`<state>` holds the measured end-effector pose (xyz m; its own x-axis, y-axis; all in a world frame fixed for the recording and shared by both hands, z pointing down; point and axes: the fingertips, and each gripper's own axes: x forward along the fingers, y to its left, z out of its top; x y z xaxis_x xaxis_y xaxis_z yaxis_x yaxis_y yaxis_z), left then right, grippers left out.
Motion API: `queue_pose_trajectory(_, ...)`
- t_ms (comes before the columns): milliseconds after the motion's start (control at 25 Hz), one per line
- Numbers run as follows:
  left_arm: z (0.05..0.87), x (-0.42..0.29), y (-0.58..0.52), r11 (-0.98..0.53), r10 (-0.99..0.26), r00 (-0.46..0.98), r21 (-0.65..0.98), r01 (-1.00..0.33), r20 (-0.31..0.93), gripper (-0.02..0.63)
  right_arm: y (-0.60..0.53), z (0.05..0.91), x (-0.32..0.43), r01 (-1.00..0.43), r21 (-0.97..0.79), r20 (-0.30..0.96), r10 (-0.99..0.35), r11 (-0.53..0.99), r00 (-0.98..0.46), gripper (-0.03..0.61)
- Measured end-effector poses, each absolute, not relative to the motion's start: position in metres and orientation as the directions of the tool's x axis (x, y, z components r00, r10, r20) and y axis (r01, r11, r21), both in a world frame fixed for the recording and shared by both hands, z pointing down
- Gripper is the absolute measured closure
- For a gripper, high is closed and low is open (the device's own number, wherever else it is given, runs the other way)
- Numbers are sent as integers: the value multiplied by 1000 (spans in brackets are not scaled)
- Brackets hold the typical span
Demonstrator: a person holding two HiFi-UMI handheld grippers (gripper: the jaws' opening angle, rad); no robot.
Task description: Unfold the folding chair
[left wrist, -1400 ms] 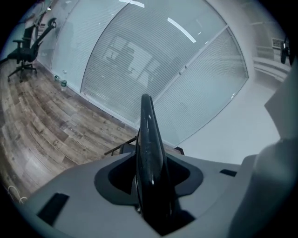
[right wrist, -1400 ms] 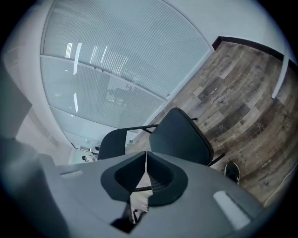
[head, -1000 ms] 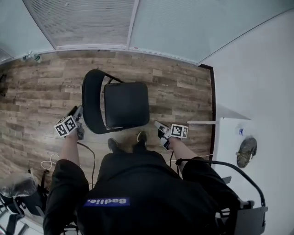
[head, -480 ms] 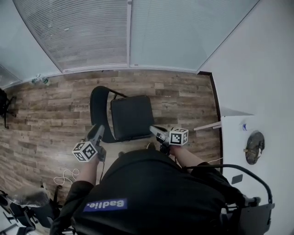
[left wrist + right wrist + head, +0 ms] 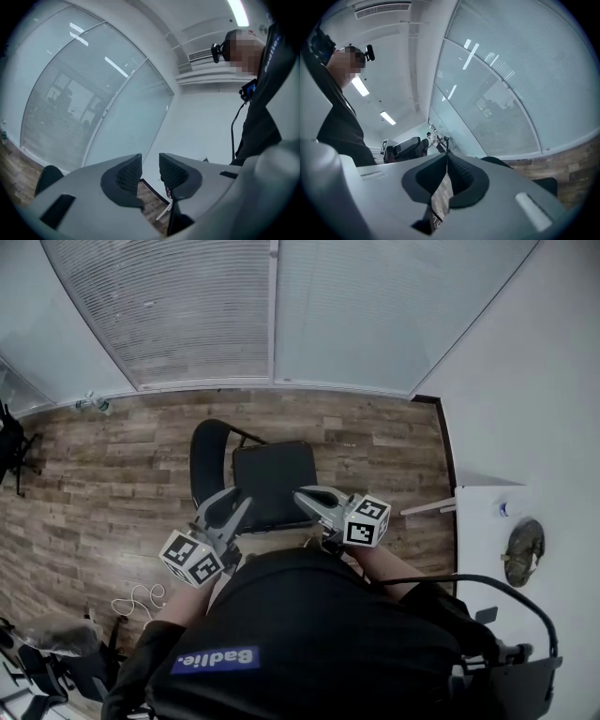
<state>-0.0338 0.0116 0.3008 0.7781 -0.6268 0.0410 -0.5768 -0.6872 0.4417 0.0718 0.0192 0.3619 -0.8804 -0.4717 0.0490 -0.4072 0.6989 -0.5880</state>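
The folding chair (image 5: 275, 479) stands unfolded on the wood-plank floor (image 5: 103, 474), with its black seat flat and its curved backrest (image 5: 204, 465) toward the left of the head view. Behind it runs a glass wall (image 5: 206, 315) with blinds, and a small bottle (image 5: 94, 404) lies at its foot. A white worktop (image 5: 562, 521) at the right carries a dull greenish bundle (image 5: 523, 551), and a pale cable (image 5: 136, 601) is coiled on the floor at lower left.

Nothing stands between the grippers and the chair. Both are held up before the person's chest, pointing about level toward the glass and apart from the chair. The left gripper (image 5: 236, 496) has its jaws apart with nothing between them, and they have just been closing a little. The right gripper (image 5: 300, 492) is closed and empty.

A blue patch (image 5: 216, 659) with white lettering sits on the person's black top.
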Motion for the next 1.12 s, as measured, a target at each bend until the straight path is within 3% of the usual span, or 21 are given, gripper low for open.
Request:
queue_pose_trajectory(240, 252, -9, 26, -779, -572, 821, 311, -544, 2, 562, 14, 296, 63, -403, -448, -26, -463, 798, -886, 577)
queue_pose_trajectory(440, 237, 8, 30, -822, -545, 838, 201, -533, -3, 605, 17, 263, 50, -437, -250, -12, -454, 864, -891, 578)
queue_pose_trajectory(720, 254, 26, 30, -822, -543, 838, 178, -541, 43, 609, 15, 269, 49, -534, -158, 31, -537, 830, -843, 578)
queue_pose_trajectory(1120, 262, 27, 35, -811, -556, 828, 172, -559, 70, 609, 26, 278, 49, -525, -159, 47, -525, 836, -850, 578)
